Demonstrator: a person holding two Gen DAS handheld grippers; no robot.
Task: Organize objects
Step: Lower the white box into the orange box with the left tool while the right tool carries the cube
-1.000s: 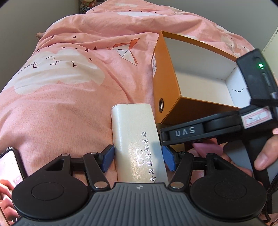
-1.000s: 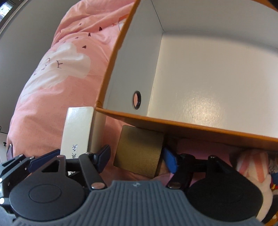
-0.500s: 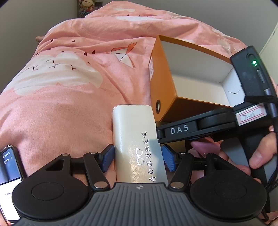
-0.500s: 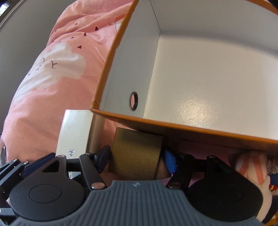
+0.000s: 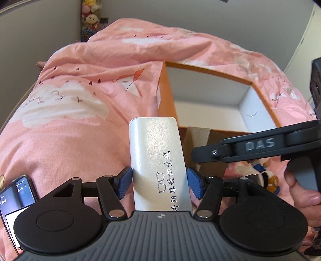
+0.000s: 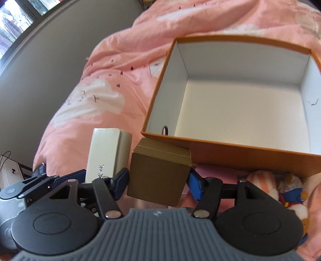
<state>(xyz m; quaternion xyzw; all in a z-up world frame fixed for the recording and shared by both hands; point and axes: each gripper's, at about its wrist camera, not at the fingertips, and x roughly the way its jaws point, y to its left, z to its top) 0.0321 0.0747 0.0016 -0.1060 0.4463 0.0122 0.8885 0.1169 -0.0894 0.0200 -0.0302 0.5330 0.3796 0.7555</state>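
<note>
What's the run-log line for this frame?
left gripper: shut on white case | right gripper: shut on gold box | orange box: empty, on bed

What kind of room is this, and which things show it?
Most likely a bedroom. A pink quilt printed with clouds covers a bed, soft toys are stacked in the far corner, and an orange storage box sits open on the bedding.

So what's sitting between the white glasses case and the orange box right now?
In the right wrist view, the gold box, held in the right gripper, sits between the white glasses case and the orange box front wall.
</note>
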